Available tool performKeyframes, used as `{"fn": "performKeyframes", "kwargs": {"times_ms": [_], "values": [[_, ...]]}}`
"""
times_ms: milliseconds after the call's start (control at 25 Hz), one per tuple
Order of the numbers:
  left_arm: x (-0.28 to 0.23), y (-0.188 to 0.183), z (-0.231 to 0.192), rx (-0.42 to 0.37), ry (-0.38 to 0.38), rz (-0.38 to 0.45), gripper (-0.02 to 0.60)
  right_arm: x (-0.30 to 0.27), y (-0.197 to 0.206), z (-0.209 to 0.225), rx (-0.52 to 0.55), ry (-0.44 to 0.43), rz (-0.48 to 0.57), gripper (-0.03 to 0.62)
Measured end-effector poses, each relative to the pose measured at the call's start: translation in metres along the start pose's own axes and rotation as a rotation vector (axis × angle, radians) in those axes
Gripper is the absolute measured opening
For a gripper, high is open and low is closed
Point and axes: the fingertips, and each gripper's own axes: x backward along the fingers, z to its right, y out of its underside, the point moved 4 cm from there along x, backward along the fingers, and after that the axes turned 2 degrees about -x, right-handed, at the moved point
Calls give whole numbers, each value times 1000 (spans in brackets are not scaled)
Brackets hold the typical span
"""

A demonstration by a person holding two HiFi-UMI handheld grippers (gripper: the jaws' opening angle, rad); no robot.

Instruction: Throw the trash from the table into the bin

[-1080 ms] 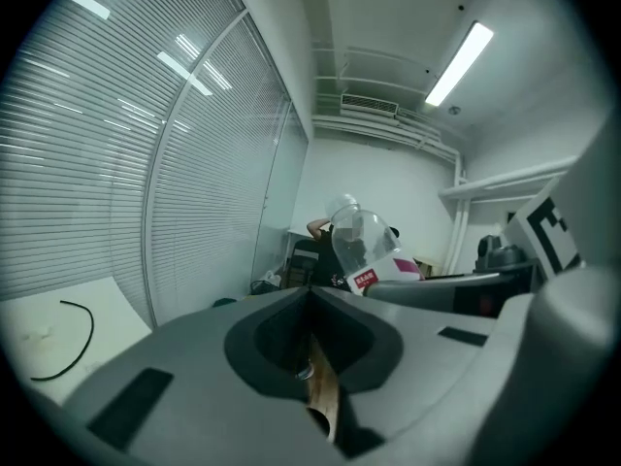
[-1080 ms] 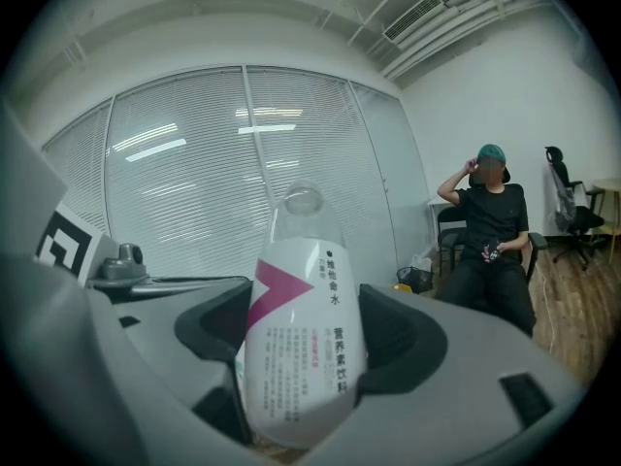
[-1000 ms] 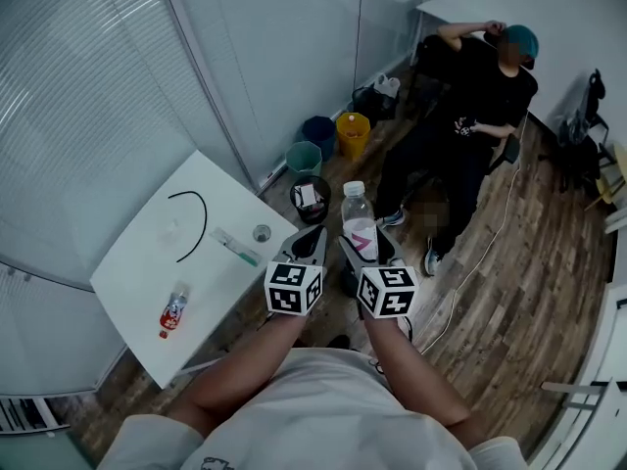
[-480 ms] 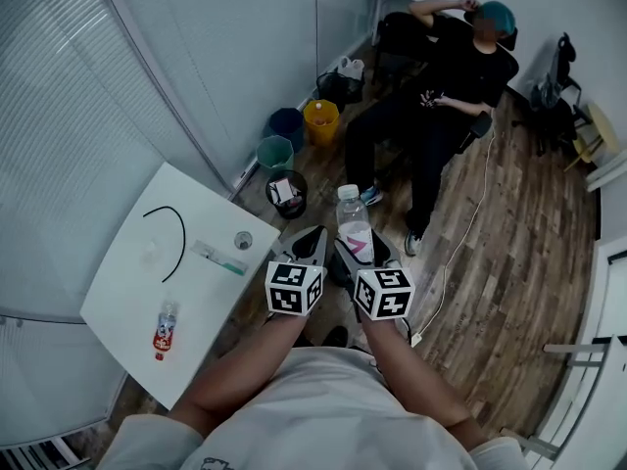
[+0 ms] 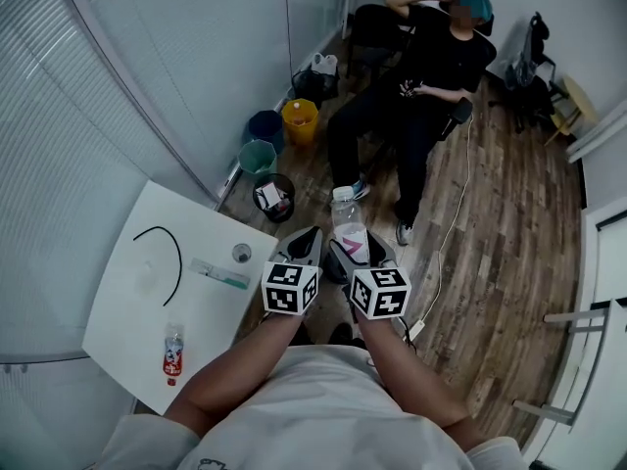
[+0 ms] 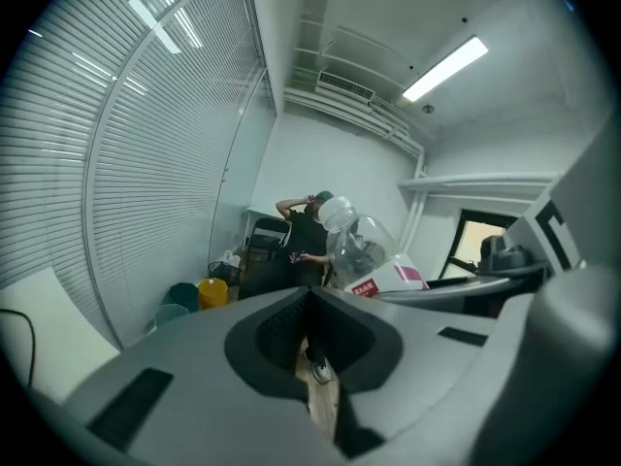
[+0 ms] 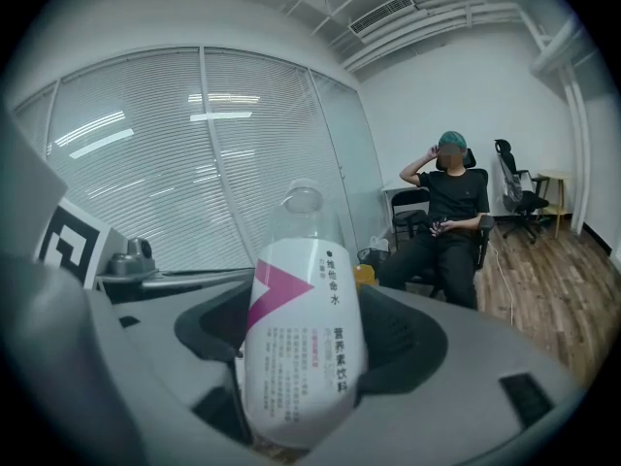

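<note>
Bottle (image 7: pixel 301 328) clamped in R gripper (image 5: pixel 355 251), partly jaw-hidden; L gripper (image 5: pixel 308 235) closed, empty.

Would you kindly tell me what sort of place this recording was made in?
Probably a small office: slatted blinds along the wall, a swivel office chair, and waste bins near a white table.

**Q:** What lies ahead of the right gripper (image 5: pixel 359 253)?
**A:** A seated person (image 5: pixel 421 76) in dark clothing, on a black chair (image 5: pixel 364 29), feet on the wooden floor (image 5: pixel 519 262).

**Q:** And to its right?
**A:** A white cable (image 5: pixel 453 213) runs across the floor. Far ahead and right stands an empty office chair (image 5: pixel 532 62).

**Q:** To its left?
**A:** A wall of closed blinds (image 5: pixel 98 86).
</note>
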Motion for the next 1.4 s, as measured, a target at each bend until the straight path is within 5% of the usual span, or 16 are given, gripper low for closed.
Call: {"fn": "performKeyframes", "kwargs": {"times_ms": [440, 960, 1400], "values": [[-17, 9, -8, -4, 61, -43, 6, -8, 12, 14, -59, 71, -12, 347], [-81, 21, 1, 72, 3, -68, 6, -42, 14, 83, -38, 28, -120, 347], [-130, 83, 0, 149, -64, -186, 6, -71, 92, 145, -103, -11, -330, 347]]}}
